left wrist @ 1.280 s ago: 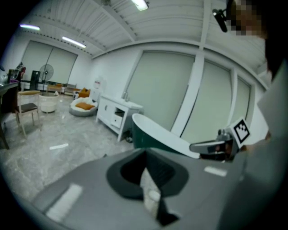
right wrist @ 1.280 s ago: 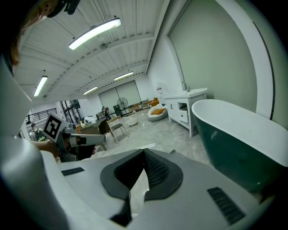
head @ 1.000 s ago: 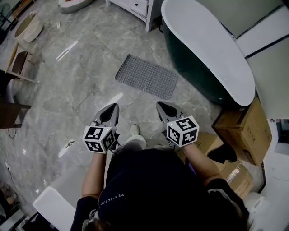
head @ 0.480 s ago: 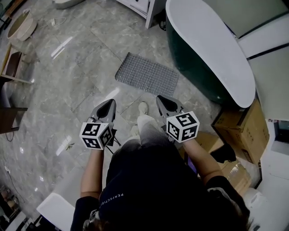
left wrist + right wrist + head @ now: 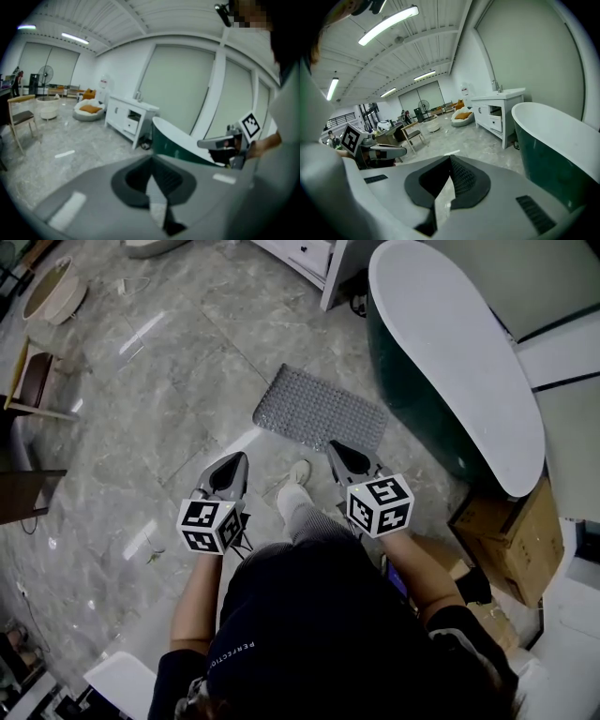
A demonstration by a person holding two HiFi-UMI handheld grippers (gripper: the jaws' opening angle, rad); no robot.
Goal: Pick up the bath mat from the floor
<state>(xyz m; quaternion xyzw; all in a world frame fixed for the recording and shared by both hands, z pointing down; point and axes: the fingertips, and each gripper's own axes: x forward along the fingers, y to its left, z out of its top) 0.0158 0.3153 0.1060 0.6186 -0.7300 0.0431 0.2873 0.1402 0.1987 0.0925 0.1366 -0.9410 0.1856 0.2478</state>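
You are holding the left gripper [image 5: 234,460] and right gripper [image 5: 337,450] closed and empty, short of the bath mat [image 5: 321,409], which is lying flat on the floor beside the bathtub [image 5: 450,362]. Reaching, gripping and lifting are all waiting.

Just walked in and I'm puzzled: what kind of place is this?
Probably a bathroom showroom or mock-up in a big open hall: a freestanding bathtub, a white vanity cabinet and a grey bath mat on the stone-look floor.
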